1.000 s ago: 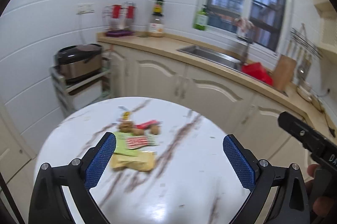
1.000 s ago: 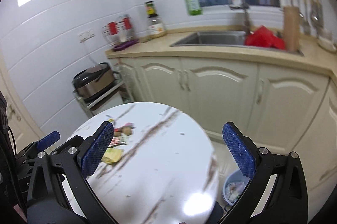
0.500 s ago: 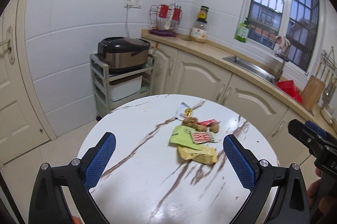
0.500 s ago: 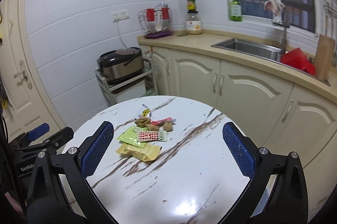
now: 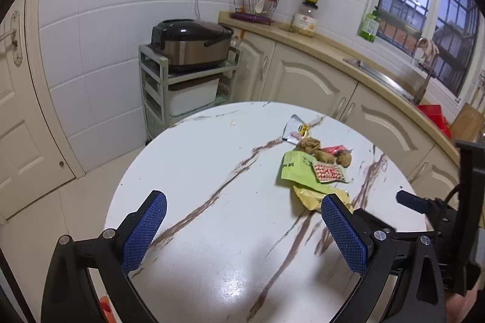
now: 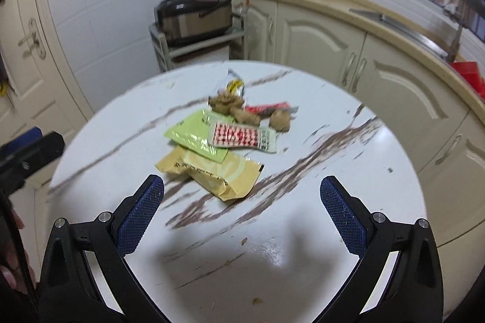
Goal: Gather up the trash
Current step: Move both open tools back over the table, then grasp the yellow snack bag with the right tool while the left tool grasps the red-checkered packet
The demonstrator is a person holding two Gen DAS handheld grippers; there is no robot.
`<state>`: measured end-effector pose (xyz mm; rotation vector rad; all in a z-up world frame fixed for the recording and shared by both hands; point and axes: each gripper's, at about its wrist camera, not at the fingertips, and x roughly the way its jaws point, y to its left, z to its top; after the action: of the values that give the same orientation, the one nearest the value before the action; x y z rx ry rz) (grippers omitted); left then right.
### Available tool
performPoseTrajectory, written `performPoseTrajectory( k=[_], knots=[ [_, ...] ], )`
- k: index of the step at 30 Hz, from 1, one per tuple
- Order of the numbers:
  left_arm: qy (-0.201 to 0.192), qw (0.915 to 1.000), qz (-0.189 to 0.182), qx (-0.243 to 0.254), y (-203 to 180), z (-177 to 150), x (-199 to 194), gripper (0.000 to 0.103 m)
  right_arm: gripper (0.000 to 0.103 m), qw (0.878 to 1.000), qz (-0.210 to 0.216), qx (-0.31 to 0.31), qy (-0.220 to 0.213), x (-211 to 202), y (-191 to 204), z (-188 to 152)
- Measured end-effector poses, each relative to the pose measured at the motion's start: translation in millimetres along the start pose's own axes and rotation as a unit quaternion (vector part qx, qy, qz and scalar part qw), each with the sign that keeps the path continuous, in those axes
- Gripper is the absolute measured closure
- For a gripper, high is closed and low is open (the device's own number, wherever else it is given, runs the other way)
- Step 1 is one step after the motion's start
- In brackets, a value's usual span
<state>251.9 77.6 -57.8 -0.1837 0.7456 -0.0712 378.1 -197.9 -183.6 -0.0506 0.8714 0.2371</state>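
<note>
A small heap of trash lies on the round white marble table (image 6: 303, 232): a yellow wrapper (image 6: 218, 171), a green wrapper (image 6: 191, 138), a red-and-white patterned packet (image 6: 239, 135), brown crumpled lumps (image 6: 230, 107), a red wrapper (image 6: 266, 108) and a silver-yellow wrapper (image 6: 233, 83). My right gripper (image 6: 242, 201) is open and empty, just in front of the yellow wrapper. My left gripper (image 5: 242, 226) is open and empty, with the heap (image 5: 315, 168) ahead to its right. The right gripper shows at the right edge of the left wrist view (image 5: 424, 204).
A rice cooker (image 5: 191, 42) sits on a metal cart (image 5: 157, 86) behind the table. Cream cabinets and a counter (image 5: 327, 47) with a utensil rack, a jar, a green bottle and a sink run along the back. A door (image 5: 18, 110) stands at the left.
Both views have swung left and down toward the table. The trash heap is now closer and larger, especially to the right gripper. Both grippers stay open.
</note>
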Motion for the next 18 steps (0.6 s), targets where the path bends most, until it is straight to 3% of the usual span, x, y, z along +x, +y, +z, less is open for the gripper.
performPoseTrajectory(
  k=[7,9,10,11,14,18],
  knots=[
    [0.028,0.9996,0.006,-0.003,11,13,47,0.003,0.008,0.998,0.014,-0.037,0.039,48,18,-2],
    [0.035,0.9994,0.007,-0.002,11,16,58,0.003,0.018,0.997,0.014,-0.049,0.051,62,22,-2],
    [0.037,0.9993,0.008,-0.001,11,15,62,0.003,0.029,0.997,0.015,-0.051,0.056,67,24,-3],
    [0.04,0.9992,0.008,0.0,10,16,67,0.003,0.028,0.997,0.023,-0.051,0.055,70,23,-3],
    [0.047,0.9989,0.008,0.002,7,21,81,0.003,0.057,0.996,0.033,-0.063,0.048,67,24,0],
    [0.051,0.9986,0.005,0.012,-4,26,95,0.003,0.074,0.994,0.051,-0.09,0.042,60,25,-2]
  ],
)
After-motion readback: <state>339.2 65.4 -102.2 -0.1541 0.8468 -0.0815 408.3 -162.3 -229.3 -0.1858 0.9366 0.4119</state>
